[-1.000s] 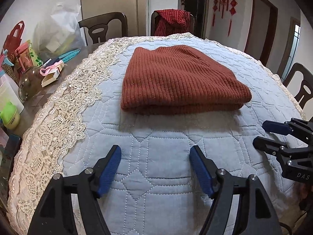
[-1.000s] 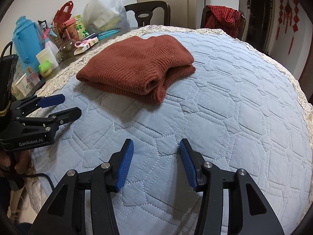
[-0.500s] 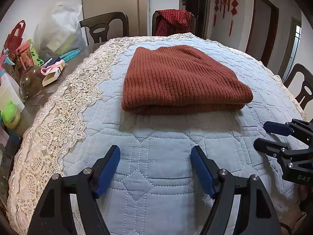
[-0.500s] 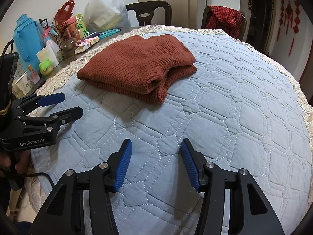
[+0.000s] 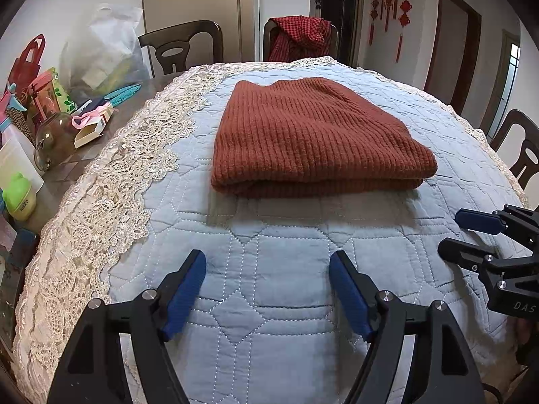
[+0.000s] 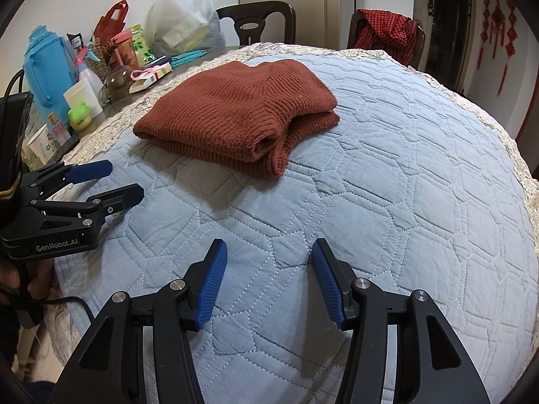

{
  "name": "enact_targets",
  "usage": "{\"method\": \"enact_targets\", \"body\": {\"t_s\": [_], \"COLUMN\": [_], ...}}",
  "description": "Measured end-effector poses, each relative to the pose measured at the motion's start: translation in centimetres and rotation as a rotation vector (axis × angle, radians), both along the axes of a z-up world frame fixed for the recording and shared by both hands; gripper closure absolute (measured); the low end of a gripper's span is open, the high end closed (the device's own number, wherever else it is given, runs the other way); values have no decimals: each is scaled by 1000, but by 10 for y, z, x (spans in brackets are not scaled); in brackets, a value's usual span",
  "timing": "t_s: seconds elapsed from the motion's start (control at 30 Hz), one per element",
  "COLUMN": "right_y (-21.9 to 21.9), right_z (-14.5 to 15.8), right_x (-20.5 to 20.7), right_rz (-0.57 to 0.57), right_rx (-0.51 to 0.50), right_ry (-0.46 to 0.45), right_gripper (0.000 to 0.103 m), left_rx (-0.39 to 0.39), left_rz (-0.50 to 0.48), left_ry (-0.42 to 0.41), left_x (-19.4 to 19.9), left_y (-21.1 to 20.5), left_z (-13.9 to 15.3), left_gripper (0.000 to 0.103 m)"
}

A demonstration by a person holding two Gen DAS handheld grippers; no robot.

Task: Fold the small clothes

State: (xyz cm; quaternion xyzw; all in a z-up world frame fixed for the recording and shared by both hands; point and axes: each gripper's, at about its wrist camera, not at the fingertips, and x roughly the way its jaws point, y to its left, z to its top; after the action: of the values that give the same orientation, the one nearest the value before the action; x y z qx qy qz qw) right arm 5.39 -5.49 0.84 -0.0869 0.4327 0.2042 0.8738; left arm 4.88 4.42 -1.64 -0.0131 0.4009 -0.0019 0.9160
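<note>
Quilted surface (image 5: 276,303): rust knit sweater (image 5: 313,138) lies folded toward its far edge. Left gripper (image 5: 267,289) and right gripper (image 6: 267,279) hover near edge, both released, empty. Fold looks finished; next likely only tidying.

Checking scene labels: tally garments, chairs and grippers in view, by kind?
Rust knit sweater, folded on the quilt: 1
Red checked garment over a chair back: 1
Chairs: 3
Grippers, both open, empty: 2, left gripper, right gripper
Total: 7
</note>
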Motion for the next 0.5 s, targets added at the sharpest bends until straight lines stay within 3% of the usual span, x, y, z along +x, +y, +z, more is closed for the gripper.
{"method": "enact_targets", "body": {"t_s": [0.5], "right_y": [2], "right_z": [0], "right_x": [-1], "right_rz": [0], "right_rx": [4], "right_ry": [1], "right_gripper": [49], "left_rx": [0], "left_rz": [0], "left_ry": [0], "left_x": [0], "left_y": [0], "left_z": [0], "left_gripper": [25]}}
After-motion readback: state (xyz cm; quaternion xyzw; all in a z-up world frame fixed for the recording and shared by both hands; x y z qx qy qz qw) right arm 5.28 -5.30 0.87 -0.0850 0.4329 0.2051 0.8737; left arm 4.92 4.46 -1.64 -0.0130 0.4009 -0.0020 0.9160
